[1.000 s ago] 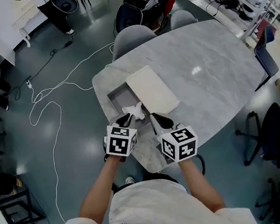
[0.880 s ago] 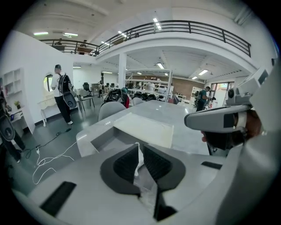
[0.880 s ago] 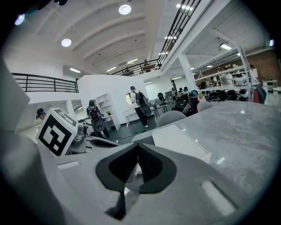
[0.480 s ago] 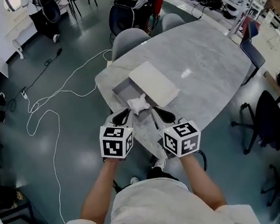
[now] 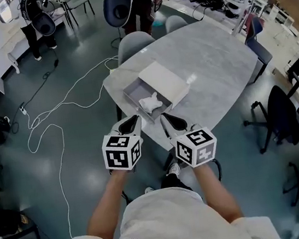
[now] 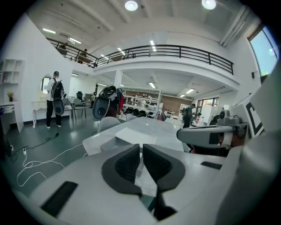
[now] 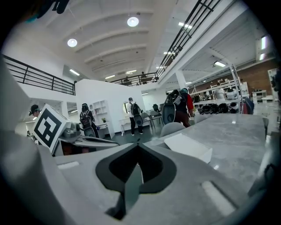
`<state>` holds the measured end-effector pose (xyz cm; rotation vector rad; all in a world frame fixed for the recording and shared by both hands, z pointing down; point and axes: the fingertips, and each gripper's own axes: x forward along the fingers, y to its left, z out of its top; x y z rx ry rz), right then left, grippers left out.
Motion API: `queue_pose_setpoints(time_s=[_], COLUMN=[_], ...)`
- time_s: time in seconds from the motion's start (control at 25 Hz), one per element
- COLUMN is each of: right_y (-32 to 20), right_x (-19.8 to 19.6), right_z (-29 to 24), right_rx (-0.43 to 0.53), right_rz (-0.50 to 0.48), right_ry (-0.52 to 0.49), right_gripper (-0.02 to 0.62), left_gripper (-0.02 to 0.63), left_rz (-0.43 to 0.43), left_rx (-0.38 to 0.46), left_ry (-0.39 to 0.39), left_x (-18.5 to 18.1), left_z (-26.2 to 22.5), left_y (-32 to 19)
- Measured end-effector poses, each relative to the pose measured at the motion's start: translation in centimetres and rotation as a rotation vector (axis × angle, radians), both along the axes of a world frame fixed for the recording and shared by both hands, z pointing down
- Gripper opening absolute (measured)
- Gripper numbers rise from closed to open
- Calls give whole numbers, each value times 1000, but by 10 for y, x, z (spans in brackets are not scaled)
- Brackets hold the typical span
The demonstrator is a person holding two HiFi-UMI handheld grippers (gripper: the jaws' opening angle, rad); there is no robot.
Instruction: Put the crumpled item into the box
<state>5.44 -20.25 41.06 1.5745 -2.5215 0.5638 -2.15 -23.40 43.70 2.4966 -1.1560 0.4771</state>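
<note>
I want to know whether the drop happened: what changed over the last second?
The crumpled white paper, earlier pinched between both grippers' fingers just short of the open grey box, now lies inside it. The left gripper and right gripper have let go and drawn back. The flat white lid stays beside it.

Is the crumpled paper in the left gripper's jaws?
No, the crumpled paper lies in the open box, ahead of the left gripper.

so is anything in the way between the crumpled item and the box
Nothing visible stands in the way. The crumpled item already lies in the open part of the box, beside the white lid that covers the rest. The left gripper and right gripper hang just short of the box.
</note>
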Motion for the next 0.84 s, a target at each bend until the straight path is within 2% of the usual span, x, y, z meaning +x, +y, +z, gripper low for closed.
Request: queue_pose_setpoints(time_s=[0.4,0.84], right_y=[11,12], right_x=[-17,-11], right_z=[-6,-7], right_rx=[11,16], right_rz=[14,19], right_ry=[20,25], right_gripper=[5,5], left_gripper=[23,23], left_rz=[15,30], left_rx=[-7,-6], left_ry=[27,28], left_x=[-16,-7], left_z=[-2,-3], left_y=[11,11])
